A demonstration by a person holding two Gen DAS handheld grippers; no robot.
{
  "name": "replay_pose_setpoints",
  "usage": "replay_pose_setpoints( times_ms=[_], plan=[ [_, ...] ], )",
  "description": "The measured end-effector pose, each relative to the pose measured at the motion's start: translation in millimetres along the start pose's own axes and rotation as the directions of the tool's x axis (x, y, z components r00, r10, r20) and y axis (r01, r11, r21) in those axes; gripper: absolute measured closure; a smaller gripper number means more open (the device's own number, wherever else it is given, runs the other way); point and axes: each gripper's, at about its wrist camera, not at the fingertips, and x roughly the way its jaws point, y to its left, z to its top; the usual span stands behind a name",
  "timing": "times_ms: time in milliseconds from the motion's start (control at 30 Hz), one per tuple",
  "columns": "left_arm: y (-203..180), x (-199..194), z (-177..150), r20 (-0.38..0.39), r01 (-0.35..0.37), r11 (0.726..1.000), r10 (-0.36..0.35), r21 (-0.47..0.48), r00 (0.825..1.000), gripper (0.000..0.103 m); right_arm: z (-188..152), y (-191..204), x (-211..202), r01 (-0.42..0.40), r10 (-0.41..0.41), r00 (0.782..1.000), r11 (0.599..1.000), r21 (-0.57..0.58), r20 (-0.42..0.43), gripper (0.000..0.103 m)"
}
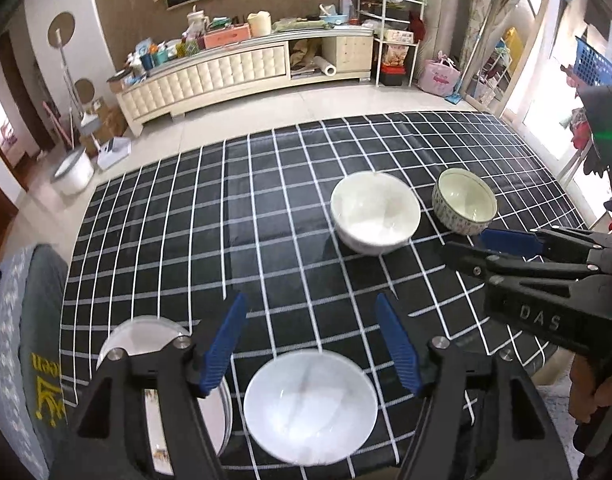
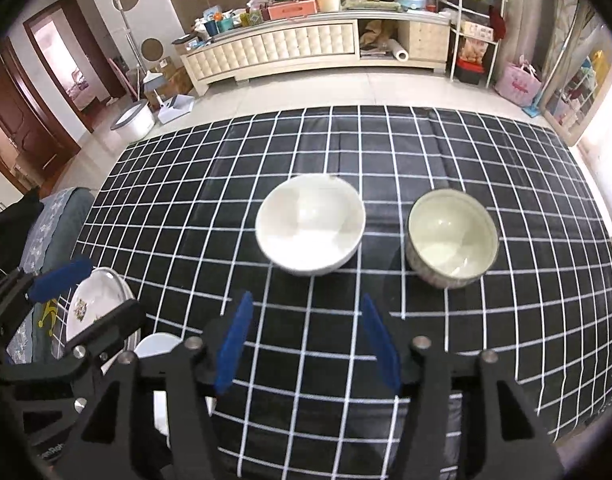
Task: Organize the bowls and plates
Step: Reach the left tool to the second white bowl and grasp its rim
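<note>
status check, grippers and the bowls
Left gripper open, empty, above near white bowl. Right gripper open, empty. White bowl and patterned bowl apart mid-table. Plates at left edge. Nothing blocking.

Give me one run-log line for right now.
left gripper: open, empty, over near white bowl | right gripper: open, empty | far white bowl, patterned bowl: apart on table

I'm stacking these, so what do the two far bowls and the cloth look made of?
The white bowl and the patterned bowl both look like glazed ceramic: glossy insides with bright highlights. The checked tablecloth looks like soft matte fabric, with fold creases, though coated cloth is possible.
</note>
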Motion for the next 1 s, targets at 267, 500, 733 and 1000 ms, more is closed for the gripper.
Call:
replay_pose_setpoints(
  times_ms=[267, 500, 733, 1000],
  plan=[
    [-13.3, 23.9, 36.9, -0.017, 0.005, 1.0, -0.004, 0.024, 1.0, 0.03, 22.2, -14.9, 19.3, 0.02, -0.02, 1.0, 1.0, -0.001, 0.002, 0.033],
    [-10.6, 58.6, 59.8, -0.071, -0.008, 1.0, 0.008, 0.002, 0.997, 0.029, 40.3, -25.5, 47.3, 0.042, -0.042, 0.999, 0.999, 0.003, -0.024, 0.033],
    [-1.4, 104.8, 73.1, -0.146, 0.015, 0.997, -0.025, -0.071, 0.989, 0.029, 52.2, -35.3, 73.5, 0.063, -0.062, 0.997, 0.998, 0.014, -0.054, 0.033],
    [4.9, 135.5, 79.3, -0.176, -0.012, 0.997, -0.002, -0.079, 0.984, 0.03, 54.2, -36.6, 98.8, 0.098, -0.098, 0.991, 0.995, -0.009, -0.094, 0.033]
  ],
)
